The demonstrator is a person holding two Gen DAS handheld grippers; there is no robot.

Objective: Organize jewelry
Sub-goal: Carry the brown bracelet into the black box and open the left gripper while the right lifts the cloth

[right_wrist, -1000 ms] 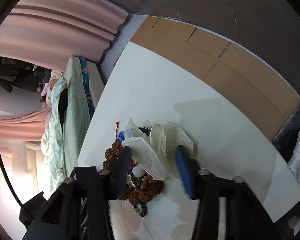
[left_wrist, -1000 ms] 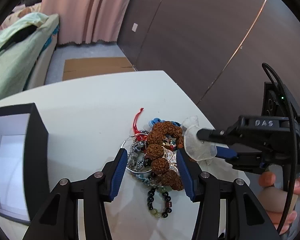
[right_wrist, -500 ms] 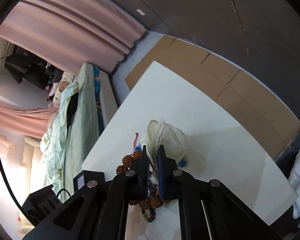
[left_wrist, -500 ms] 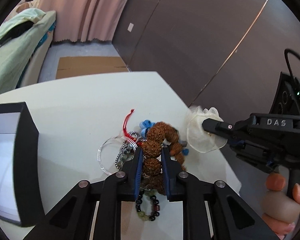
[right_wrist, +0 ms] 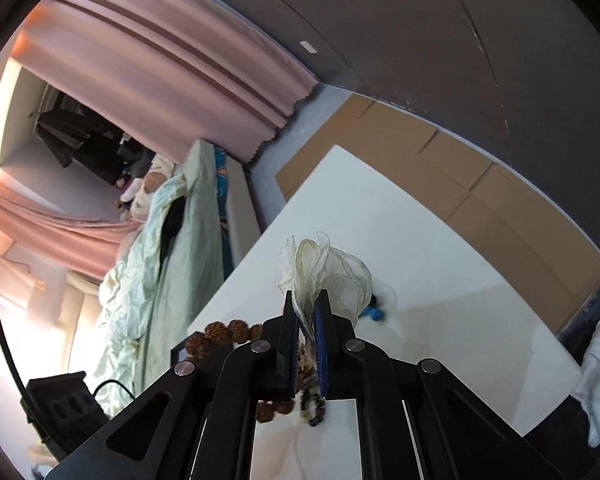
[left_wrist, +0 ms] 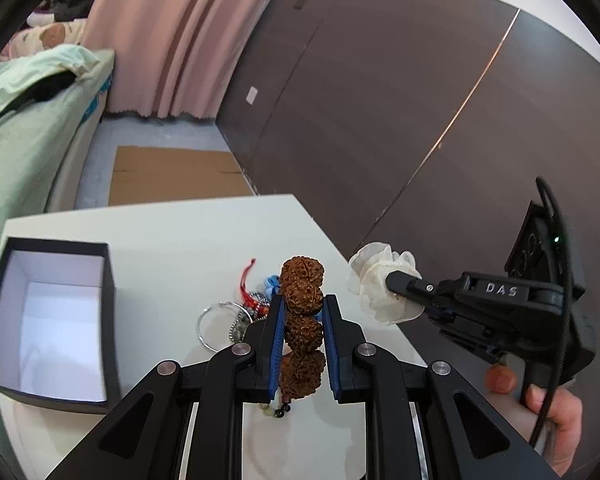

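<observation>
The left hand-held gripper is clamped on the brown seed-bead bracelet, lifting it clear of the tangled jewelry pile on the tabletop. The right hand-held gripper is pinched nearly shut on the sheer cream pouch, raised beside it, probably to receive the bracelet, with the open black box alongside.
</observation>
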